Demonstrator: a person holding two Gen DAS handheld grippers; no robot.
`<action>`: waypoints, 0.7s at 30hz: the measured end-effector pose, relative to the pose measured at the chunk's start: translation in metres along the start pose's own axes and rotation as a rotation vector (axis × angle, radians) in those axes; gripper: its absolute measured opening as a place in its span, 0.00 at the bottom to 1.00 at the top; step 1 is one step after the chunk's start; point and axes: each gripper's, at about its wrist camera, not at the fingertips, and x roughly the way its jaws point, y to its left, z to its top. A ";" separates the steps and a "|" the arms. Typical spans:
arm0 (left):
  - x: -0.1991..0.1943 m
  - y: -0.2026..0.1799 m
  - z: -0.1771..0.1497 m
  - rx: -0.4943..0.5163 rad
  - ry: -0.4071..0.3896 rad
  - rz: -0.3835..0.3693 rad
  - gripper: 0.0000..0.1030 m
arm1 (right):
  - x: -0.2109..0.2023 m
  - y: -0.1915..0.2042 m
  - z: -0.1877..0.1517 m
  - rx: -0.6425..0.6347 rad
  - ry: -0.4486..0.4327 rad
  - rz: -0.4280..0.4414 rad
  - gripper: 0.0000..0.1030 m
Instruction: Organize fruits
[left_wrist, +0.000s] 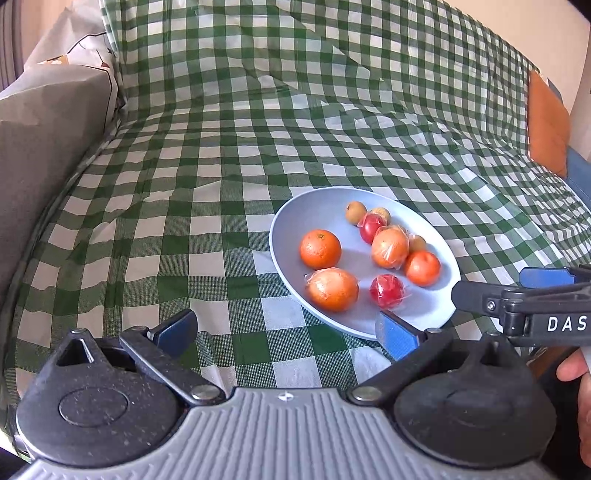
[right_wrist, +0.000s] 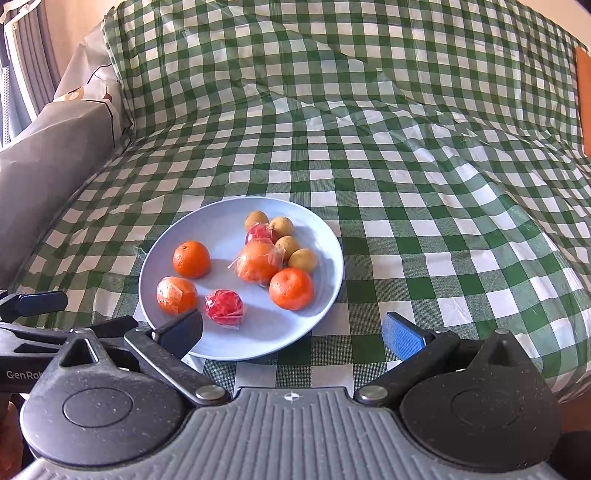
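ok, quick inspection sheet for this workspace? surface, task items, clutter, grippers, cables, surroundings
Surface: green-and-white checked cloth, wrinkled, running up behind the plate.
Job's things: pale blue plate holding all the fruit: two bare oranges, two film-wrapped oranges, two film-wrapped red fruits, four small tan fruits.
Clutter: nothing seen.
Grippers: left gripper open, empty, near the plate's front rim; right gripper open, empty, its left finger over the plate's front rim.
Cables: nothing seen.
Surroundings: grey bedding at left, curtain far left, orange panel at right.
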 end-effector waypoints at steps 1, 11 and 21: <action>0.000 0.000 0.000 0.001 0.001 0.000 0.99 | 0.000 0.000 0.000 0.001 0.000 0.001 0.99; 0.002 -0.001 -0.001 0.000 0.008 0.002 0.99 | 0.001 0.000 0.000 0.006 0.004 0.004 0.99; 0.002 0.000 0.000 -0.001 0.009 0.001 0.99 | 0.002 0.001 -0.001 0.007 0.003 0.003 0.99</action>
